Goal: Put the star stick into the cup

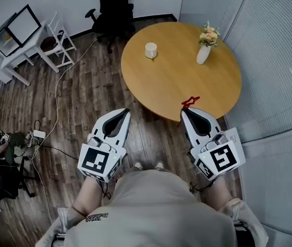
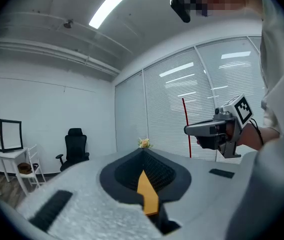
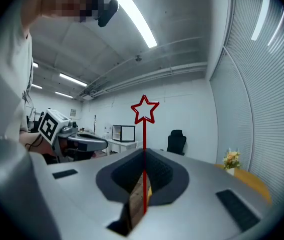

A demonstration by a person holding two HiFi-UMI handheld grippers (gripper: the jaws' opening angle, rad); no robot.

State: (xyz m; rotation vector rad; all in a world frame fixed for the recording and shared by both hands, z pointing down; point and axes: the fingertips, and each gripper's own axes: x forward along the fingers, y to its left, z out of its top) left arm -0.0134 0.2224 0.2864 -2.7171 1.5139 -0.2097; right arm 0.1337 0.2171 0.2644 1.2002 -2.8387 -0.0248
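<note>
— Wood-plank floor (image 1: 84, 96) ran under a round worktop (image 1: 176, 81), with blinds (image 1: 274, 60) along one side. What couldn't you make out?

— Most of the star stick (image 3: 144, 134), from above. In the head view only its red star showed past the tip of the right hand-held gripper (image 1: 185, 110), at the worktop's near edge. Its lower end was buried between the jaws in the right gripper view too. The inside of the cup (image 1: 151, 50) was too small to read.

— And the arms?

— The forearms (image 1: 86, 199) were mostly hidden beneath the gripper bodies. Both tools were held low before the person's torso (image 1: 151, 210), pointing forward toward the worktop, side by side but apart.

— The grip?

— The right jaws were pinched on the stick, which stood upright with its star above the tips. The left hand-held gripper (image 1: 122, 112) hung over the floor, short of the worktop, jaws drawn together on nothing. An orange sliver showed in the slit, and I couldn't say what it was.

— The cup?

— It stood on the worktop's far left part, well apart from the star. A vase of flowers (image 1: 204, 50) stood at the far right.
</note>
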